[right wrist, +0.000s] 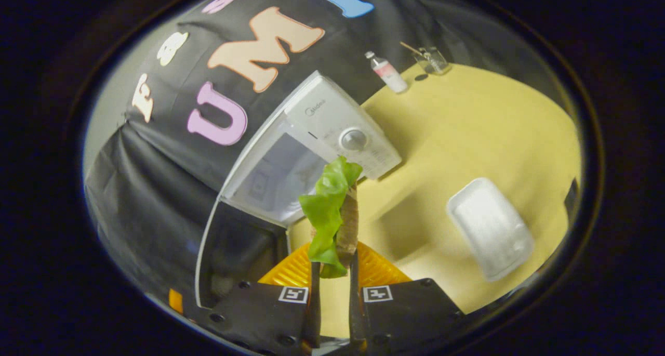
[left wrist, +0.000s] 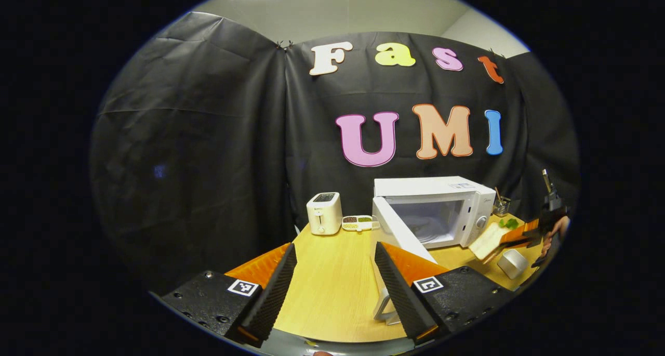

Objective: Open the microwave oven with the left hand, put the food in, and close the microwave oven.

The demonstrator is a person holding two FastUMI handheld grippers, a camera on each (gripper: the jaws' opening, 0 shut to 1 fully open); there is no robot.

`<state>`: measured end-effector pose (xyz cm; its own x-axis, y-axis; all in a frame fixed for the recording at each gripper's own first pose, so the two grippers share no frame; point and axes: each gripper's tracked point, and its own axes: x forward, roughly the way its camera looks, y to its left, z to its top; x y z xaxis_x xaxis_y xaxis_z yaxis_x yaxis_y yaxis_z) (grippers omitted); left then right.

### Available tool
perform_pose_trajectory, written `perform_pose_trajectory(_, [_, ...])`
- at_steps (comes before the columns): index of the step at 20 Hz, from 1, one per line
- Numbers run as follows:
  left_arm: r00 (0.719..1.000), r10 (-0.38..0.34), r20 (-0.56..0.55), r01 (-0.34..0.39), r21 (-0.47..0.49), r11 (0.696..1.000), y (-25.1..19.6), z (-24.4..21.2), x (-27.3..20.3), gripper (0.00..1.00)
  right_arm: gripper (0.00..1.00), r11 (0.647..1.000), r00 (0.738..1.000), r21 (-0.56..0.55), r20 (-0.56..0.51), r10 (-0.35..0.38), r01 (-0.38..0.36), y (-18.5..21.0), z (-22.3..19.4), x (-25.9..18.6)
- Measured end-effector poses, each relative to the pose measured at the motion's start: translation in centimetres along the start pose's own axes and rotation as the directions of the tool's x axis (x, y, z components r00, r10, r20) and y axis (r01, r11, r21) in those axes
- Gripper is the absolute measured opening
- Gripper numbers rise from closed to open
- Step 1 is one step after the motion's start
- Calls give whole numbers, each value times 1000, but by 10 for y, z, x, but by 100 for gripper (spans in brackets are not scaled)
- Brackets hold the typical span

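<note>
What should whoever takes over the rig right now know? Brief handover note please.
Left gripper: open, empty, held back above the yellow wooden table.
Right gripper: shut on the sandwich with green lettuce, near the microwave opening.
White microwave oven: its door is swung open.
White foam tray lies on the table, empty.
Done: door opened, food picked up.
Left: place food inside, close door.

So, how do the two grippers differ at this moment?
The left gripper is open with nothing between its fingers, while the right gripper is shut on the sandwich. The left gripper hangs over the table to the left of the microwave; the right gripper faces the microwave's open front. Both point toward the microwave.
</note>
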<state>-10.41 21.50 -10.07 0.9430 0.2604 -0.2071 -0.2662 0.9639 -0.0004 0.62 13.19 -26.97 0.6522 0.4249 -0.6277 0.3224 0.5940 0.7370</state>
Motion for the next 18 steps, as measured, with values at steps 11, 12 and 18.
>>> perform_pose_trajectory(11, [998, -62, -6, 61, -90, 994, -4, -9, -2, 93, 23, 871, 996, 488, 92, 14, -58, 90, 2, 134])
perform_pose_trajectory(12, [998, -60, -17, 58, -100, 993, -3, -11, -4, 96, 23, 858, 994, 510, 111, 6, -62, 94, 4, 143])
perform_pose_trajectory(18, [998, -24, -63, 17, -113, 993, 16, -26, -14, 89, 23, 796, 985, 601, 167, -44, -67, 104, 9, 199])
